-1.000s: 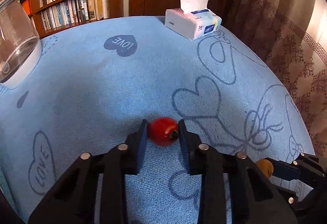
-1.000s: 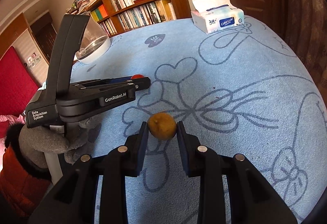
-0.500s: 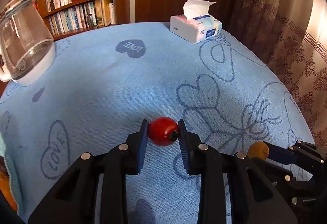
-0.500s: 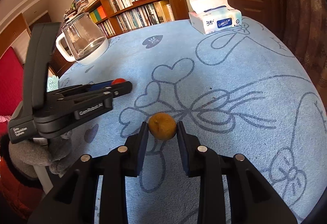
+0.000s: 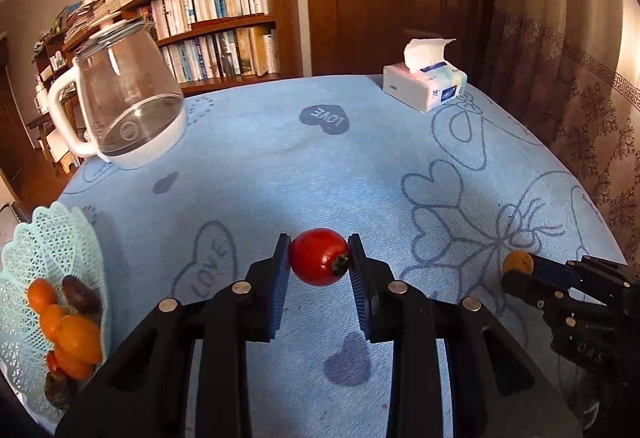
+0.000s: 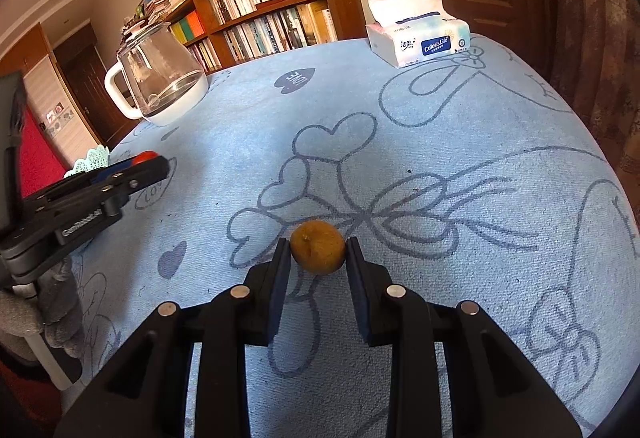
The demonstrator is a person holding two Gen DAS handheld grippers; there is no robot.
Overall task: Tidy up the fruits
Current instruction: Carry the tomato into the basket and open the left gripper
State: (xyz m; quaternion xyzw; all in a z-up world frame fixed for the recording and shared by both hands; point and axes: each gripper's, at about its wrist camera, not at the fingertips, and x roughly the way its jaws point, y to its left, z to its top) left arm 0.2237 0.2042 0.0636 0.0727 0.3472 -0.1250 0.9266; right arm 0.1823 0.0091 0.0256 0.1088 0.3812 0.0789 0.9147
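Bare cloth [image 5: 280, 166] btwn kettle [image 5: 120, 98] & tissue box [image 5: 426, 88]

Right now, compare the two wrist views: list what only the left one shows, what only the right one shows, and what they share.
Only the left wrist view shows the inside of the mint lace basket, with orange and dark fruits already in it, and the red fruit's whole body between the left gripper's pads.

Only the right wrist view shows the brownish-orange fruit close up in the right gripper, plus a red surface at the left edge.

Both show the blue tablecloth, glass kettle, tissue pack, bookshelf and door.
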